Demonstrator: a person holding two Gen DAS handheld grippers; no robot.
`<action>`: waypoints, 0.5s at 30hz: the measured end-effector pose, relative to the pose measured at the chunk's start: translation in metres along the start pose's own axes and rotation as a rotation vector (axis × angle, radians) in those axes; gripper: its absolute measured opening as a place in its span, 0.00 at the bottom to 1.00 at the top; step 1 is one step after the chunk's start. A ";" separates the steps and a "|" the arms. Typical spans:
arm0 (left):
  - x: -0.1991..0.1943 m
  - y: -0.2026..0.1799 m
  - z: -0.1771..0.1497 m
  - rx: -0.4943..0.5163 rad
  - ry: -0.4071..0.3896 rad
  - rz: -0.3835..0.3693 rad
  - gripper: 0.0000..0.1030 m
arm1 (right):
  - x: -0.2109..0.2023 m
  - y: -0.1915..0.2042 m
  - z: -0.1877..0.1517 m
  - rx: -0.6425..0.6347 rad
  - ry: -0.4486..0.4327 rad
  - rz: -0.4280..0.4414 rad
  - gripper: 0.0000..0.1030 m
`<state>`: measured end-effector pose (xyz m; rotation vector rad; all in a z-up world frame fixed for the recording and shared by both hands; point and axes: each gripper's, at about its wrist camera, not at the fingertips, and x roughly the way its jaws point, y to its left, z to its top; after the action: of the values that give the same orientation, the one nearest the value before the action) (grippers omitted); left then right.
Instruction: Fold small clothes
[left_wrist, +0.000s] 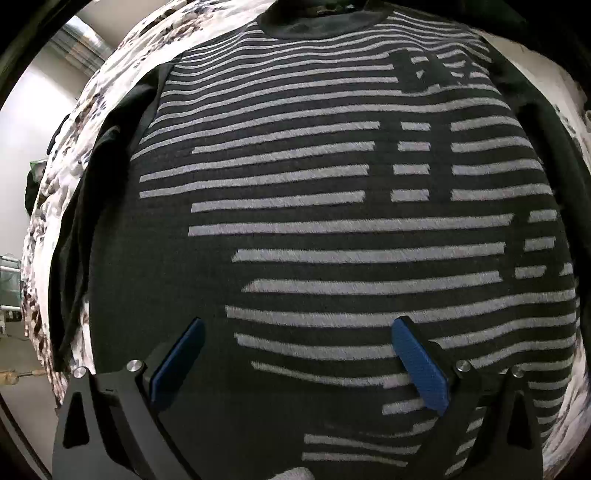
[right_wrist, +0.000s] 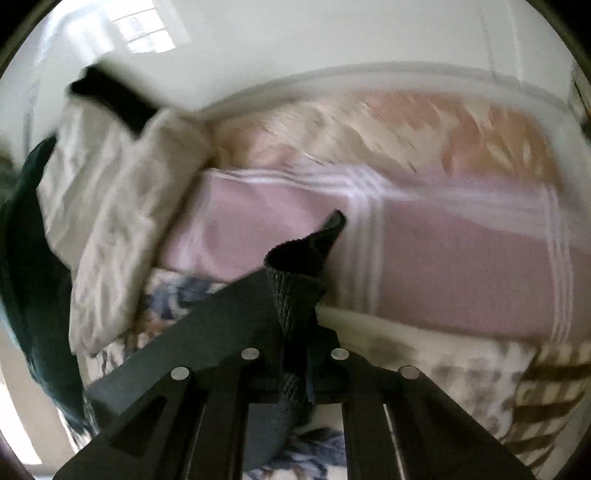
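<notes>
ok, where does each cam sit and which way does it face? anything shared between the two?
Left wrist: on the left tool, aimed steeply down at the striped dark sweater spread on the floral bedcover; both blue-padded fingers show, apart.
Right wrist: on the right tool, facing across the bed toward the pink checked blanket and white wall; its fingers are shut on a dark ribbed fabric edge.
Shared: the floral bedcover; possibly the same dark garment.

The right gripper (right_wrist: 301, 325) is clamped tight on a ribbed dark cuff (right_wrist: 297, 284), which sticks up past the tips toward twelve o'clock. Behind it lies a folded pink cloth with white stripes (right_wrist: 443, 258); a crumpled white garment (right_wrist: 114, 221) sprawls at ten o'clock, and the flowered bedspread (right_wrist: 177, 295) shows below.
</notes>
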<state>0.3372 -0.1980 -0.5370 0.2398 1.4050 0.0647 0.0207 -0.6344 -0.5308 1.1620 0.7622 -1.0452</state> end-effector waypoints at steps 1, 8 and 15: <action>0.000 0.002 0.000 -0.002 -0.004 -0.005 1.00 | -0.010 0.015 0.002 -0.049 -0.019 0.008 0.08; -0.010 0.044 -0.009 -0.047 -0.058 -0.027 1.00 | -0.111 0.159 -0.023 -0.404 -0.089 0.156 0.08; -0.015 0.128 -0.025 -0.190 -0.061 -0.034 1.00 | -0.167 0.353 -0.158 -0.764 -0.070 0.384 0.08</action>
<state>0.3226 -0.0730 -0.5004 0.0599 1.3321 0.1606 0.2973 -0.4202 -0.2964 0.5685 0.7474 -0.3989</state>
